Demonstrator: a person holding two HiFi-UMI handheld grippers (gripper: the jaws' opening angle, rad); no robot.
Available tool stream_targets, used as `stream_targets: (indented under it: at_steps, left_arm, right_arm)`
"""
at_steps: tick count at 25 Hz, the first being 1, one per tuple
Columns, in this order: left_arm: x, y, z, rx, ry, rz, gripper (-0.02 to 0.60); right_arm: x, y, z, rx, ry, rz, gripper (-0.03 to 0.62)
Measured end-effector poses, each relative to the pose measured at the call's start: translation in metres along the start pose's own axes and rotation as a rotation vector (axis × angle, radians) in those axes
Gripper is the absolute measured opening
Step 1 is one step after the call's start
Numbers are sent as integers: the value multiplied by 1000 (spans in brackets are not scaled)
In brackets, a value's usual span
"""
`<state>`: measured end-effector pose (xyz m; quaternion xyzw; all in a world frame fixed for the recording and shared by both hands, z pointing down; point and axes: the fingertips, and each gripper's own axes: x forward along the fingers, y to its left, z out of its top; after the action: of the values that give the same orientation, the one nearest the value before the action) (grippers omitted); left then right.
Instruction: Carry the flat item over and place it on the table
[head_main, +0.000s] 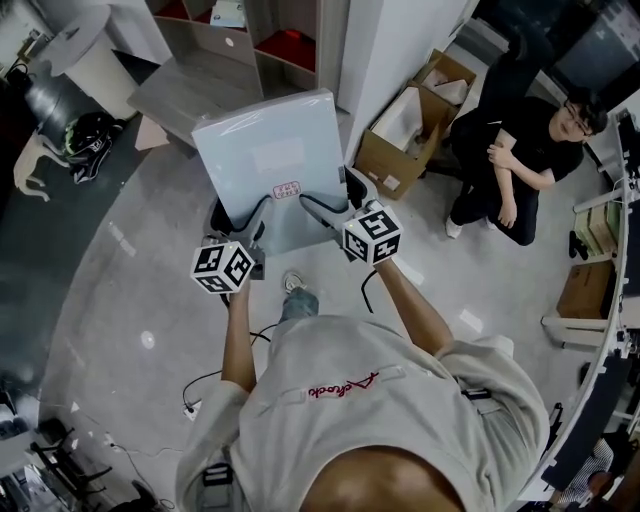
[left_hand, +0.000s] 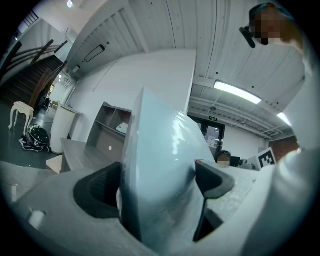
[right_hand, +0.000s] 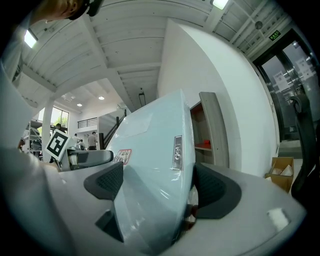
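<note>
Both grippers are clamped on the near edge of the flat item (head_main: 268, 150), the left gripper (head_main: 248, 218) and right gripper (head_main: 322, 208) set either side of its red label (head_main: 287, 189). It is carried tilted above the floor (head_main: 110, 300). The item looks stiff and fairly light, but its glossy wrap could be slippery, so spaced edge grips suit it. Beyond it is a grey surface (head_main: 180, 88), possibly the table.

Seated person (head_main: 515, 165), cardboard box (head_main: 412, 125), helmet (head_main: 88, 135)

Glossy grey floor (head_main: 100, 300) under an open cardboard box (head_main: 385, 165), a dark helmet (head_main: 90, 133) and a black cable (head_main: 205, 378)
</note>
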<state>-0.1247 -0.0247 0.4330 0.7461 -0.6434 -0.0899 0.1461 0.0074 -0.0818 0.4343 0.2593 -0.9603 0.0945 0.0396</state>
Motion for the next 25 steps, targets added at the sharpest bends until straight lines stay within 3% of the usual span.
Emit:
stream_targets:
  at_steps: [14, 25]
  left_arm:
    - [86, 99, 46, -19, 14, -50, 479]
    - [140, 153, 61, -21, 38, -95, 479]
  right_arm:
    - [124, -34, 31, -7, 8, -56, 460]
    - [189, -59, 36, 2, 3, -105, 460]
